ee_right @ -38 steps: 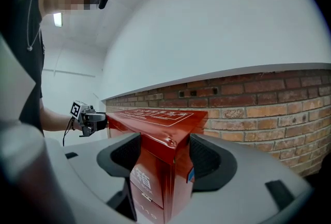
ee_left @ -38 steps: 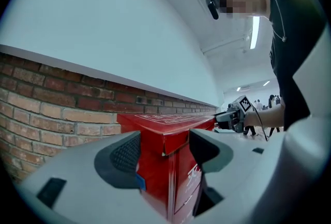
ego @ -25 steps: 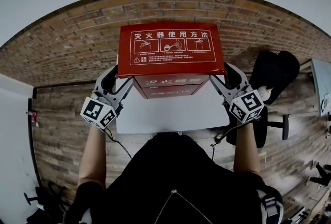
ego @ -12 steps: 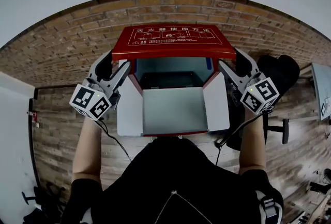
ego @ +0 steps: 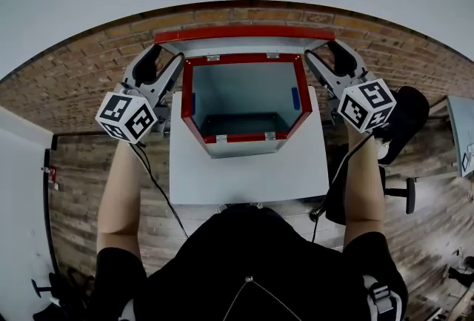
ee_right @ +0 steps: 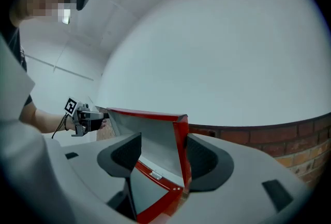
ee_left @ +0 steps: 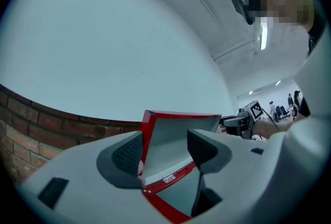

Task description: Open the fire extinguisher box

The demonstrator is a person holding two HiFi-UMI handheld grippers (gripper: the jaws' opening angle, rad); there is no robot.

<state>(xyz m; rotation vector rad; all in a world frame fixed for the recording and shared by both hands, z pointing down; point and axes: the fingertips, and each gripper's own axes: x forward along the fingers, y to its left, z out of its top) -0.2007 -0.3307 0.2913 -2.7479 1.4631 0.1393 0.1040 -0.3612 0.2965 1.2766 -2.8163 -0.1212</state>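
Fire extinguisher box (ego: 244,139) sits open on a white tabletop (ego: 248,179), back toward the brick wall (ego: 89,78); sheet-metal body, glossy red rim, matt grey-blue interior, 4 small silver clips on the rim, 1 blue patch (ego: 295,98) on each inner side wall; cavity tapers toward a dark floor. Lid (ego: 244,33) stands upright at the rear, seen edge-on from the head view as a thin red strip; grey inner face, red folded border. Left gripper (ego: 164,61) is at the lid's left end, right gripper (ego: 324,54) at its right end, mirrored; both point up and away from the person, forearms (ego: 122,193) bare and extended, marker cubes (ego: 127,117) nearest the body. Left gripper view: 2 jaws spread wide and straddling the lid's edge, released rather than clamped; red border lies against the outer dimpled dark pad (ee_left: 126,154), grey panel showing across the gap to the inner pad. Right gripper view: same arrangement, jaws apart, red border beside the outer pad (ee_right: 202,158), not pinched. Gripper shells smooth light-grey plastic, rounded. Black cable (ego: 152,179) hangs from the left gripper; black office chair (ego: 404,116) to the right of the table; wood-plank floor (ego: 78,186) below.
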